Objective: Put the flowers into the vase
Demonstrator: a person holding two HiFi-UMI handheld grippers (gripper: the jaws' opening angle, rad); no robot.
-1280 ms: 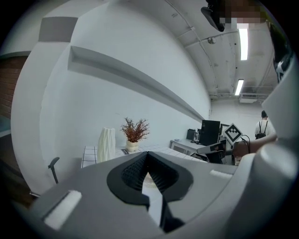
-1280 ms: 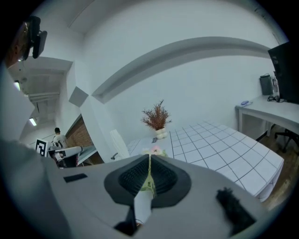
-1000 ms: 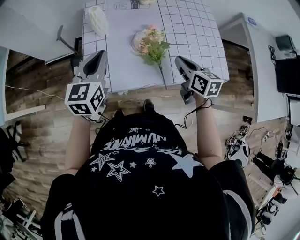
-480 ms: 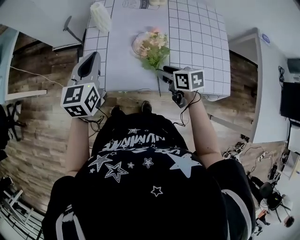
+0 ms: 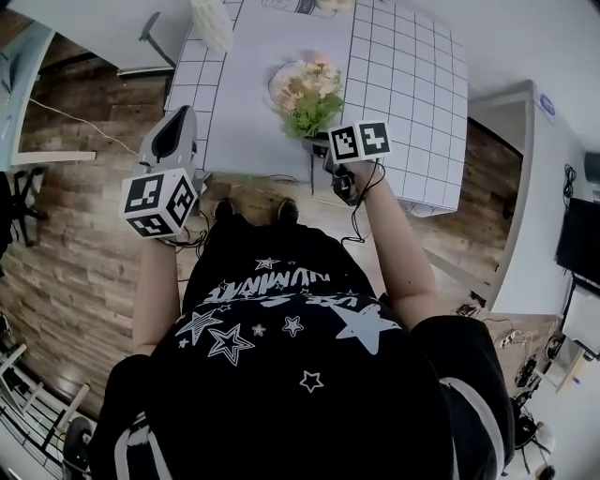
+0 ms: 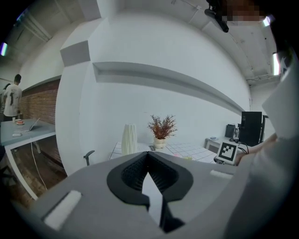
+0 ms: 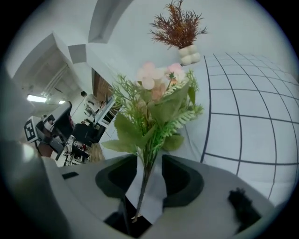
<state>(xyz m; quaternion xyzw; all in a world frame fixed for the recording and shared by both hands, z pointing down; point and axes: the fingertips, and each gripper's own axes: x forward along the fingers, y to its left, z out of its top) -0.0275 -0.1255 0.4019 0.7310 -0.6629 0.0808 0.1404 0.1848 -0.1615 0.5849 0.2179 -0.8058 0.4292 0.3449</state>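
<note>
A bunch of artificial flowers [image 5: 309, 86] with pink blooms and green leaves lies on the white grid-lined table [image 5: 403, 84], its stem toward the near edge. My right gripper [image 5: 323, 145] is tilted down over that stem. In the right gripper view the stem [image 7: 144, 184] runs between the jaws of the right gripper [image 7: 149, 179]. Those jaws have just been opening and stand wide, not pressing on the stem. A tall white ribbed vase [image 5: 214, 19] [image 6: 129, 139] stands at the table's far left. My left gripper [image 5: 180, 127] [image 6: 148, 156] hovers shut and empty off the table's left near corner.
A dried plant in a small white pot [image 7: 180, 28] [image 6: 161, 131] stands at the table's far end. A chair [image 5: 155, 28] sits left of the table on the wooden floor. White desks and a black monitor [image 6: 252, 127] flank the right side. A person [image 6: 11, 95] stands far off.
The right gripper has dropped and swung left from beside the table edge onto the flower stem, and its jaws have opened. The left gripper has barely shifted.
</note>
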